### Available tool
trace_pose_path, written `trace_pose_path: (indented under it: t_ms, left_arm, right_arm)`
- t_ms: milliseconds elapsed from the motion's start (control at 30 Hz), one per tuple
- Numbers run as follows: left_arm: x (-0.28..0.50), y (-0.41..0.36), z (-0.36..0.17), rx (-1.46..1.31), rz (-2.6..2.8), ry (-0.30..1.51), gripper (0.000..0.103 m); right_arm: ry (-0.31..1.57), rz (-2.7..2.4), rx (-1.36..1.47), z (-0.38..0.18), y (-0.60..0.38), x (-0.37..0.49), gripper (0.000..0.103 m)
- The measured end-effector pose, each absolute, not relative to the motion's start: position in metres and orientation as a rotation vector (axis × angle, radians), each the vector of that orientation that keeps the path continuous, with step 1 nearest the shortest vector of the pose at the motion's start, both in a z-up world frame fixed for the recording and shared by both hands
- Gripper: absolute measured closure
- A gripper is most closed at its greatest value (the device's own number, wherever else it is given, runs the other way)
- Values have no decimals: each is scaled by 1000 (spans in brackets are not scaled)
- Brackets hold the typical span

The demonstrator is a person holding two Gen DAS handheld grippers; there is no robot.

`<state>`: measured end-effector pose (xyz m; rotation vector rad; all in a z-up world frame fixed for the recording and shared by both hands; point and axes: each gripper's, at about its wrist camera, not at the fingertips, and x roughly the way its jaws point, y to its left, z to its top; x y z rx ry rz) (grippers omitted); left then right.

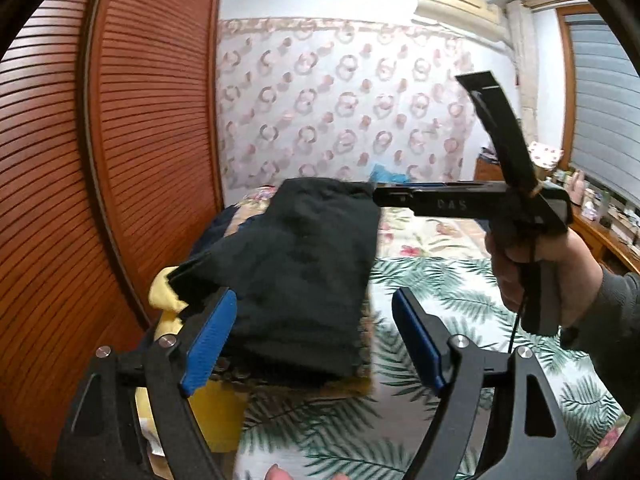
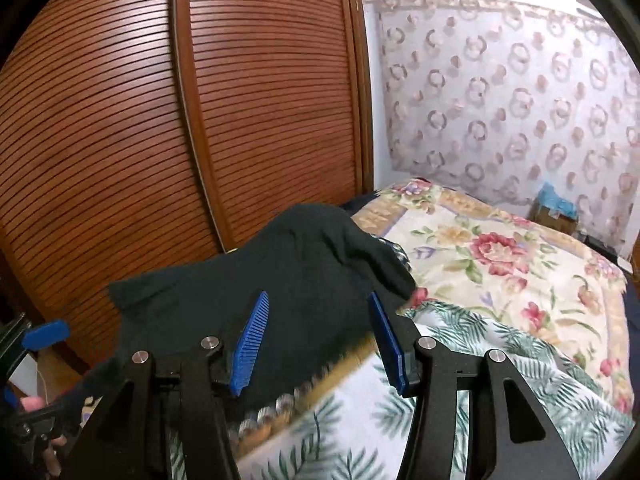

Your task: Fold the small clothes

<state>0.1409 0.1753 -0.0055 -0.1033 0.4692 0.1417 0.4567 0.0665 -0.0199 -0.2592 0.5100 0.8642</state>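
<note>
My left tongs (image 1: 314, 342) stand apart, blue pads (image 1: 210, 344) wide of each other with nothing between them. Just ahead of them lies the dark garment (image 1: 304, 272), a folded black piece of clothing resting on the bed (image 1: 460, 280), its near edge close to the left pad and its bulk stretching away toward the far side. A yellow cloth (image 1: 168, 300) pokes out from under it, to the left of my left tongs.

In the left wrist view the other tool comes in from the right: I can see the right hand (image 1: 532, 264) round its handle, with the front end reaching to the garment's far top corner (whether it touches there I cannot tell).

My right tongs (image 2: 320, 342) are likewise apart, gripping nothing. The garment (image 2: 256, 280) lies directly ahead of them and off to their left, draped over the edge of the leaf-print cover (image 2: 460, 344). Beyond, to the right of these tongs, spreads a flowered blanket (image 2: 500, 256). A slatted wooden wardrobe door (image 2: 160, 120) fills the left side of both views.
</note>
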Motion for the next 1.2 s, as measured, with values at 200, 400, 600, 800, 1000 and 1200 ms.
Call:
trace_pose_path:
  t_ms: [200, 400, 600, 800, 1000, 1200]
  left_arm:
    - [137, 149, -2, -84, 74, 461, 22]
    - [132, 117, 0, -80, -6, 460, 22]
    - [124, 68, 1, -23, -42, 464, 22]
    - [113, 39, 6, -20, -65, 460, 22]
    - [101, 23, 14, -31, -93, 458, 22]
    - [94, 10, 31, -34, -96, 434, 22]
  right_arm:
    - [472, 835, -238, -16, 10, 383, 47]
    - [457, 758, -198, -13, -49, 304, 34]
    - [453, 662, -180, -12, -91, 253, 30]
    - [432, 592, -155, -1, -131, 190, 30]
    - [414, 513, -134, 5, -150, 141, 18]
    - [390, 441, -96, 17, -161, 111, 18]
